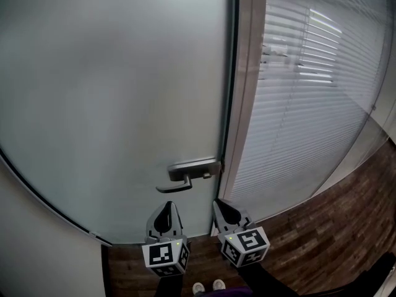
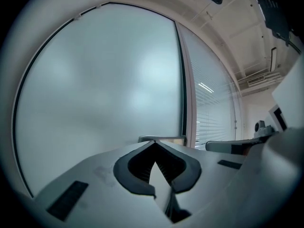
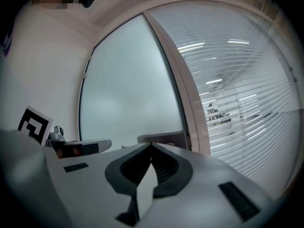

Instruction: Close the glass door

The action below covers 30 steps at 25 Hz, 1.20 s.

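Note:
The frosted glass door [image 1: 111, 91] fills the left and middle of the head view, its right edge lying along the pale door frame [image 1: 247, 91]. A grey metal lever handle [image 1: 180, 182] sits at that edge and points left. My left gripper [image 1: 166, 204] is shut and empty, its tips just below the lever and apart from it. My right gripper [image 1: 217, 202] is also shut and empty, below the handle plate near the frame. In the left gripper view the jaw tips [image 2: 154, 142] meet in front of the handle [image 2: 161, 138]. In the right gripper view the tips [image 3: 151, 144] meet too.
A glass wall with white blinds [image 1: 309, 104] runs to the right of the frame. Dark wooden floor [image 1: 322, 228] lies below it. A white wall [image 1: 37, 246] borders the door on the left. The person's shoes [image 1: 207, 286] show at the bottom.

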Motion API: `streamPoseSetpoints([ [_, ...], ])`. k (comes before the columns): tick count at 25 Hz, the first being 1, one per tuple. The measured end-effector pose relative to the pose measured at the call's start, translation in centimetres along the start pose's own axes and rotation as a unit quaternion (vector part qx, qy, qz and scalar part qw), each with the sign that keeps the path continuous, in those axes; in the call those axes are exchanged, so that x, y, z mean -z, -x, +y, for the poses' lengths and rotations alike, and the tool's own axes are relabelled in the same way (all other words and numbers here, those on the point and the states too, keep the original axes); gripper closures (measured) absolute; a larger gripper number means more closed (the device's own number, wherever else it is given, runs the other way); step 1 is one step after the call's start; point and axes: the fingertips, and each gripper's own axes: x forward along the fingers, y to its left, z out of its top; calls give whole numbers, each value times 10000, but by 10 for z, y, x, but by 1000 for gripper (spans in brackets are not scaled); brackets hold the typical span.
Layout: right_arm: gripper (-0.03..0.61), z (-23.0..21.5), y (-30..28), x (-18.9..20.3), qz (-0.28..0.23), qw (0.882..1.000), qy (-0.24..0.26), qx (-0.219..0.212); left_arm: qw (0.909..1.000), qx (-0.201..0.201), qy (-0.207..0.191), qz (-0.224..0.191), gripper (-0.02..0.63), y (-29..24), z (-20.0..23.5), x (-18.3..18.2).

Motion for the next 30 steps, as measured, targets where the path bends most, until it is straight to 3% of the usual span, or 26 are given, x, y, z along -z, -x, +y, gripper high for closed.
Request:
streamPoseSetpoints([
  [30, 588, -8, -3, 7, 125, 9998, 35, 126, 9996, -61, -118, 230, 614, 1, 1, 11],
])
